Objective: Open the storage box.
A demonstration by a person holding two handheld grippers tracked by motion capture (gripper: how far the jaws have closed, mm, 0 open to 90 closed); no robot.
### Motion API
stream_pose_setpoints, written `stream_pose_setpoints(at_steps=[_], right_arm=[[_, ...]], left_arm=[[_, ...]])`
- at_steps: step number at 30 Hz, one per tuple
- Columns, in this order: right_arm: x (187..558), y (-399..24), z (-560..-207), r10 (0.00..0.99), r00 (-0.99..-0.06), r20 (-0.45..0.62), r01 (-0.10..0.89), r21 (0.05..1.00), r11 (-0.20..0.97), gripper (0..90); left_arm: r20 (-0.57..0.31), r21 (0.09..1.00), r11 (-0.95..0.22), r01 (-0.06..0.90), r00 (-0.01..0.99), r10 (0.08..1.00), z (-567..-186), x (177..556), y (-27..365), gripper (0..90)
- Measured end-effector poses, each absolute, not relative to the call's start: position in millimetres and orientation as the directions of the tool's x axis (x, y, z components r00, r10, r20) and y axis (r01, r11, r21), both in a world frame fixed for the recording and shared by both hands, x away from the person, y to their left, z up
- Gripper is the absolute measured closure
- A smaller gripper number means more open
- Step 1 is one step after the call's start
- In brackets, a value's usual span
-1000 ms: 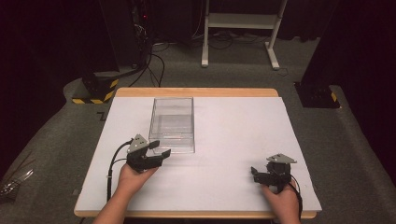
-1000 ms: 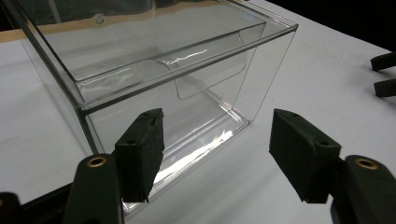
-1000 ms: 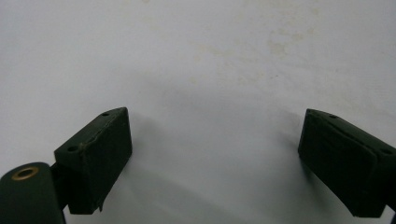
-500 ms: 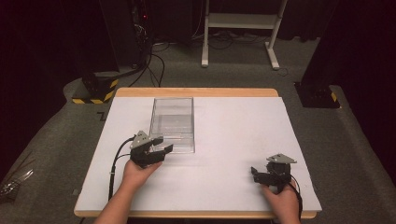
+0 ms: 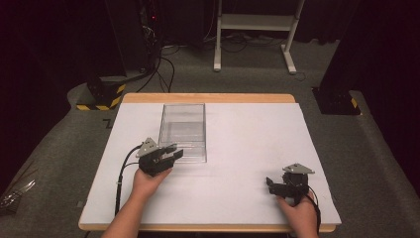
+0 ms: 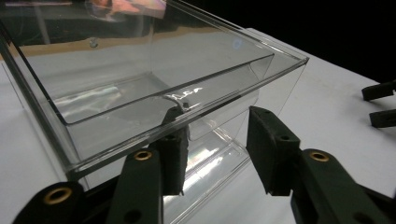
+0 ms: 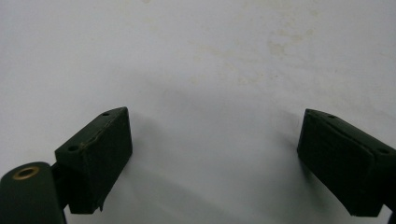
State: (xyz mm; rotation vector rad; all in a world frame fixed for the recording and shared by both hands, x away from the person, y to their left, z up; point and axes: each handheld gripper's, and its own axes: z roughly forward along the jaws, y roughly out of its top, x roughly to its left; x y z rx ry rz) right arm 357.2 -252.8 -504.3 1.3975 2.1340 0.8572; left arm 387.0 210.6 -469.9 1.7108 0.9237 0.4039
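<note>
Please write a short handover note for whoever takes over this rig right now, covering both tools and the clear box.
Left tool: open, at the near left corner of the clear plastic box. In the left gripper view one jaw sits under or inside the near wall and the other outside it, so the wall is straddled but not clamped.
Right tool: open, low over the bare white table at the near right, holding nothing.
The box stands upright and empty, left of centre on the table.
Done: the left tool is lined up on the wall.
Left: probably close on the wall, then move the box; the right tool is free to help.
</note>
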Motion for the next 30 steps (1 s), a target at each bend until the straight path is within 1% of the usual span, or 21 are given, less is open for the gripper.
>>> stream_pose_setpoints(at_steps=[3,4,5,11,16,18,19,23,30], right_arm=[[357,-253,-504,0.921,-0.388,-0.031,0.644,0.706,0.295,10.4],[357,-253,-504,0.921,-0.387,-0.031,0.645,0.706,0.294,10.4],[357,-253,-504,0.921,-0.387,-0.031,0.645,0.706,0.294,10.4],[357,-252,-504,0.922,-0.387,-0.032,0.644,0.706,0.295,10.7],[357,-252,-504,0.921,-0.387,-0.032,0.643,0.706,0.295,10.8],[357,-252,-504,0.921,-0.387,-0.032,0.643,0.706,0.295,10.8],[357,-252,-504,0.921,-0.387,-0.032,0.643,0.706,0.295,10.8],[357,-252,-504,0.921,-0.387,-0.032,0.643,0.707,0.295,10.9],[357,-252,-504,0.922,-0.386,-0.031,0.644,0.707,0.294,11.0]], left_arm=[[-0.181,0.922,-0.095,0.375,0.635,0.751,-472,387,212,66.1],[-0.179,0.924,-0.094,0.371,0.636,0.751,-474,388,214,69.9],[-0.179,0.924,-0.094,0.371,0.636,0.751,-474,388,214,70.9],[-0.184,0.931,-0.084,0.355,0.655,0.733,-480,390,216,71.8],[-0.217,0.932,-0.058,0.359,0.676,0.704,-481,392,222,72.8],[-0.221,0.931,-0.055,0.360,0.679,0.700,-481,393,223,74.2],[-0.237,0.930,-0.043,0.365,0.684,0.690,-482,394,224,75.6],[-0.238,0.931,-0.043,0.363,0.692,0.682,-483,394,225,76.5],[-0.266,0.933,-0.008,0.360,0.706,0.656,-488,395,230,78.9]])
